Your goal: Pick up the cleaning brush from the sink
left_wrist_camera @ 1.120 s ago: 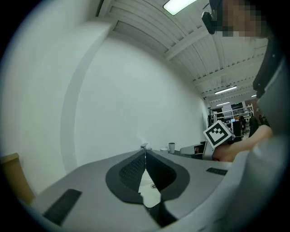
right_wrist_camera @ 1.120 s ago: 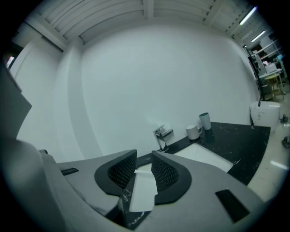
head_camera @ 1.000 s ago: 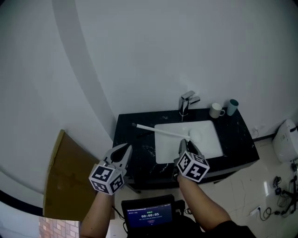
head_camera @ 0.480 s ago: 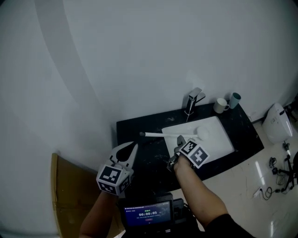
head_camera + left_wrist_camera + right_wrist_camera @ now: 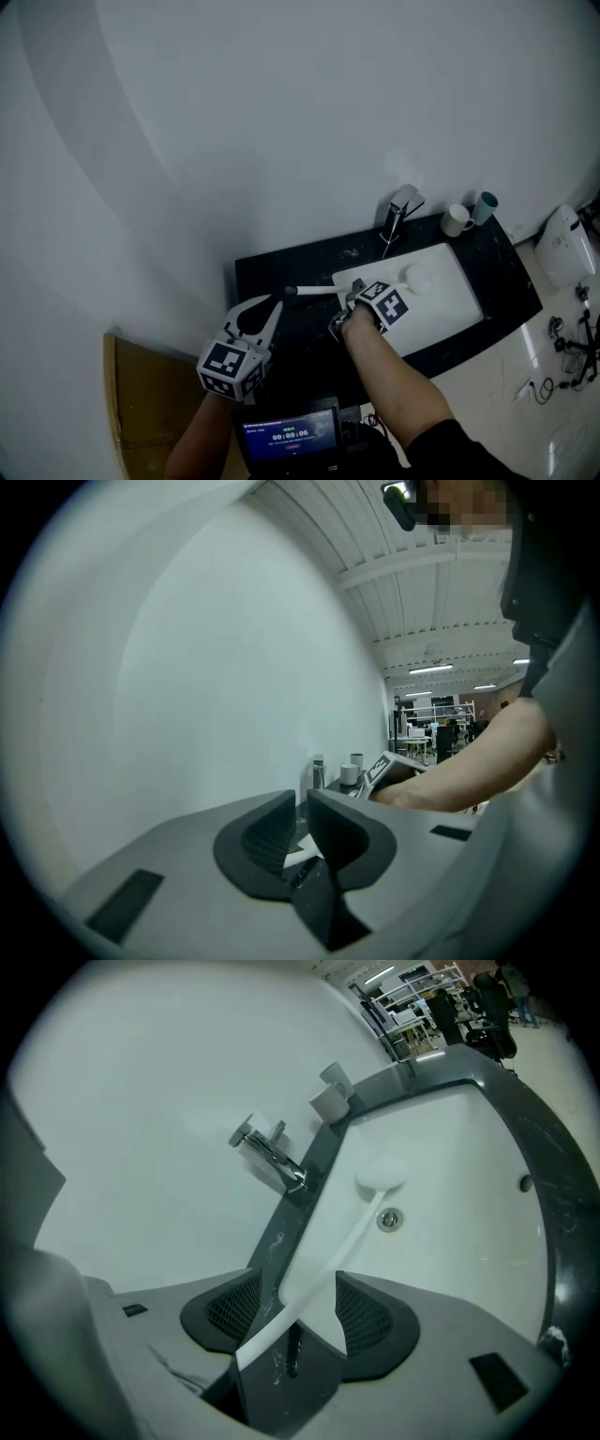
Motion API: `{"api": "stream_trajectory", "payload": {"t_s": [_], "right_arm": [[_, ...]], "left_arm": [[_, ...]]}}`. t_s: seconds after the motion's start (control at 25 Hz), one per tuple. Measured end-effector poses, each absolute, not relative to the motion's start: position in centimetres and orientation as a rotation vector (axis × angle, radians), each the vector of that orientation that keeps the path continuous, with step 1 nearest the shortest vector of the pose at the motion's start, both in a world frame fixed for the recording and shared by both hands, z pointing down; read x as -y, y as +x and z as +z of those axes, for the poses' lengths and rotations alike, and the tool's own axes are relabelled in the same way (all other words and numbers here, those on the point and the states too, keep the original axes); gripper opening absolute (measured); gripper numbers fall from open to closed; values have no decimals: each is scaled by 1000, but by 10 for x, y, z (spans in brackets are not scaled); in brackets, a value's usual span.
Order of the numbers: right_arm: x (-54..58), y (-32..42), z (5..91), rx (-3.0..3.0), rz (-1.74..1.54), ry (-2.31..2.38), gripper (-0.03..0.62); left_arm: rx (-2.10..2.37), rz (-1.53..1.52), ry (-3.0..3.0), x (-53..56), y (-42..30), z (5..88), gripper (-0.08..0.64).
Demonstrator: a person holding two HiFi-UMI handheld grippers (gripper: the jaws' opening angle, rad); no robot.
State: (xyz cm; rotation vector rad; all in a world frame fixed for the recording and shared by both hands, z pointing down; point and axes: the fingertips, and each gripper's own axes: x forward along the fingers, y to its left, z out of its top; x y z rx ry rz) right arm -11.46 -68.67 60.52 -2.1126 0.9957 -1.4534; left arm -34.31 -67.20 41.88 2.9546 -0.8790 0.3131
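Right now the reach is in hand: the right gripper [image 5: 298, 1290], fingers opening wide astride the unpinched white handle of the cleaning brush [image 5: 354, 1234] lying head-first in the sink [image 5: 469, 1194], must next close, while the left gripper [image 5: 300, 804] hangs near-shut, empty.

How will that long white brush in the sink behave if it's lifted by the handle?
The brush looks thin and plastic, so it is probably light and fairly stiff. Gripped along the handle, the round head end may dip or swing. The smooth handle lies between the right gripper's opening jaws and could slip.
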Motion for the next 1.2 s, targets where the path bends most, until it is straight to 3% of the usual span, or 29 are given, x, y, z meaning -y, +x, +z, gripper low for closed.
{"api": "stream_trajectory", "payload": {"t_s": [0.64,0.68,0.72,1.2], "right_arm": [[766,-102,704,-648,-1863,-2129,235],[765,-100,711,-627,-1891,-2136,177],[763,-99,715,-610,-1906,-2148,159],[729,-95,713,-473,-1851,-2098,57]], "left_arm": [[900,337,2908,742,-335,453,55],[906,336,2902,744,-336,454,55],[911,333,2897,746,-337,453,55],[905,300,2885,741,-353,448,55]]}}
